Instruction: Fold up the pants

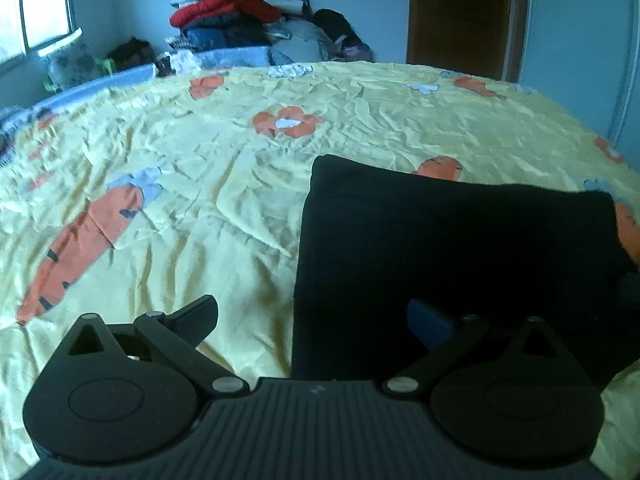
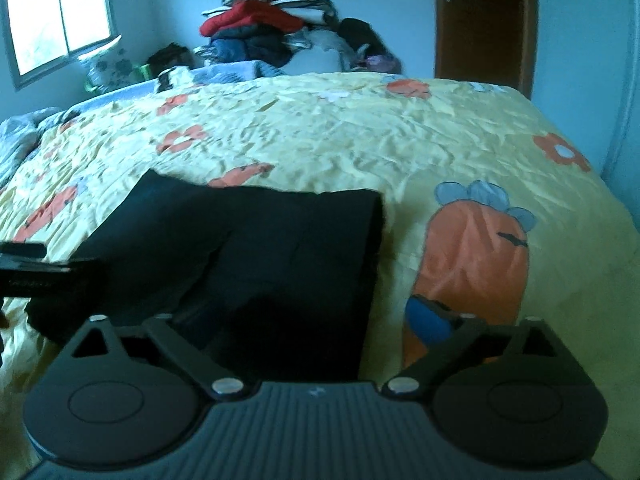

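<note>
The black pants [image 1: 452,252] lie folded into a flat rectangle on the yellow carrot-print bedspread [image 1: 192,184]. In the left wrist view they fill the lower right. My left gripper [image 1: 316,320] is open, its jaws wide apart, straddling the pants' left edge just above the cloth. In the right wrist view the pants [image 2: 260,256] sit centre-left. My right gripper [image 2: 308,320] is open over their near right edge, holding nothing. The left gripper's body [image 2: 28,268] shows at the far left.
A tall pile of clothes [image 1: 240,12] stands beyond the bed's far edge. A brown door [image 1: 460,12] is at the back right and a window [image 2: 60,12] at the back left. The bed's right edge drops off near the wall.
</note>
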Available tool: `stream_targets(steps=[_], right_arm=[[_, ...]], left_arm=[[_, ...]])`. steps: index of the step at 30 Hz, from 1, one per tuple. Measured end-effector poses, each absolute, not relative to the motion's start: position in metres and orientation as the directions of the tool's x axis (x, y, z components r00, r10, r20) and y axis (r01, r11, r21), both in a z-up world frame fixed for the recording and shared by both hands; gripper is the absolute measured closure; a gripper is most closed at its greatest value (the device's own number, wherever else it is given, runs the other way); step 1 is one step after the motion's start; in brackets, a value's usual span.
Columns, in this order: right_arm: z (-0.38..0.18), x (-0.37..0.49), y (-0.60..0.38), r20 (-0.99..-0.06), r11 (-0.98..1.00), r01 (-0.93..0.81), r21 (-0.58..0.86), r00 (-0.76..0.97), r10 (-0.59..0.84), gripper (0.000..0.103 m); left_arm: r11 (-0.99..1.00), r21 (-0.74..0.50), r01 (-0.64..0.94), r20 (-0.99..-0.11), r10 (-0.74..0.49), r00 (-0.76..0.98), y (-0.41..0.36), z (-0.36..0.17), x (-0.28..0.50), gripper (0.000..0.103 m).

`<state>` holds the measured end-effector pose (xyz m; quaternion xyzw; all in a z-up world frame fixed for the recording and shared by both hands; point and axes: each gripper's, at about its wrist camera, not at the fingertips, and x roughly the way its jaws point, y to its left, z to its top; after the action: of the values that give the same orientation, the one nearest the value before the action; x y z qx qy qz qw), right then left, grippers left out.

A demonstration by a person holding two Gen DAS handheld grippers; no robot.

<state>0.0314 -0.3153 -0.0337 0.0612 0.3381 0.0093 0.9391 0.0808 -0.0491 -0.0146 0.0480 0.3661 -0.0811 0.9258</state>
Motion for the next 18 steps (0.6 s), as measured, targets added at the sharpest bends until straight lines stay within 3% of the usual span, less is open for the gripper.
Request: stream_targets(steps=[3,5,8,13,18], right_arm=[[-0.032,0.032,-0.338,-0.616,0.972,0.016,0.235,0.775,0.137,0.003],[-0.028,0.032,-0.346,-0.606,0.959,0.025,0.281,0.78,0.157,0.003],[-0.018,0.029,-0.336,-0.587,0.965,0.048,0.257,0.801,0.116,0.003],[-0.013,0.02,-0.295,-0.569,0.967,0.069,0.244,0.818,0.085,0.003],[-0.015,-0.002,-0.267,-0.572,0.972,0.077,0.222,0.817,0.066,0.003]], left_arm=[[0.976,-0.104,0.194,-0.725,-0.208,0.656,-0.027,-0.019,0.097,0.0],[0.98,-0.128,0.154,-0.721,-0.199,0.663,-0.019,-0.019,0.099,0.003],[0.991,-0.101,0.09,-0.686,-0.135,0.715,-0.018,-0.012,0.091,0.004],[0.993,-0.013,0.117,-0.638,-0.099,0.764,-0.033,0.002,0.068,0.002],[0.986,0.024,0.162,-0.654,-0.107,0.749,-0.045,0.002,0.044,0.002]])
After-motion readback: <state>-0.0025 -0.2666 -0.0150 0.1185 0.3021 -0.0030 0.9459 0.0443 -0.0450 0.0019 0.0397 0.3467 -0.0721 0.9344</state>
